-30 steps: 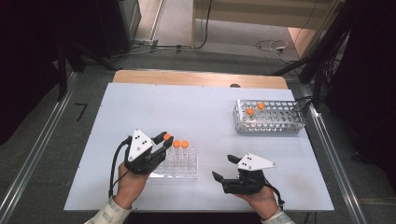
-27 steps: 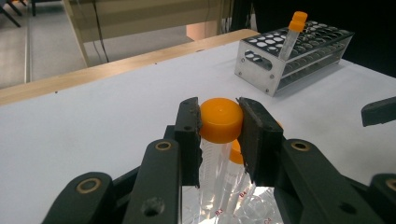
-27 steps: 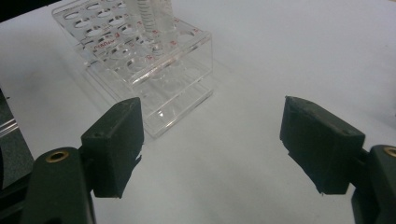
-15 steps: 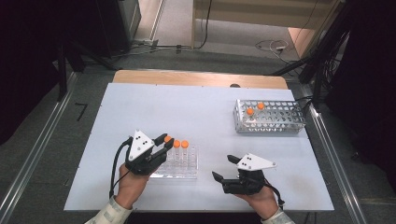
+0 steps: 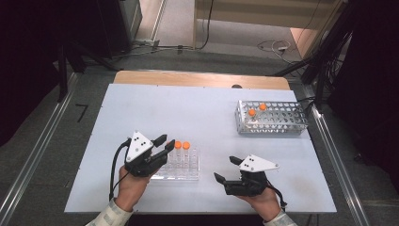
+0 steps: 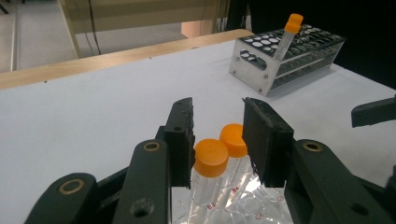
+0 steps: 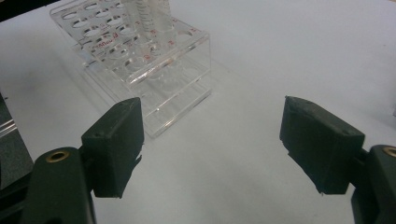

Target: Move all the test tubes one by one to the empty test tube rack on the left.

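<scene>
White tabletop runs out to a wooden strip at its far edge, with grey floor, rails and cables beyond. On it, the left gripper (image 6: 218, 135) stands over the near end of a clear rack (image 5: 181, 165), and two orange-capped tubes (image 6: 212, 161) stand upright in that rack directly between its jaws, long axes vertical. The jaws have just been opening; from the left gripper view the nearer cap looks to sit against one pad, though I cannot tell if it still presses, and the other pad stands clear. So the tubes lie straight ahead of and below this gripper, which is far nearer them than the right gripper (image 5: 225, 169). That one rests beside the rack's other end, jaws wide with nothing between. Well beyond both, toward the far right, a metal rack (image 5: 273, 117) holds two more orange-capped tubes.
</scene>
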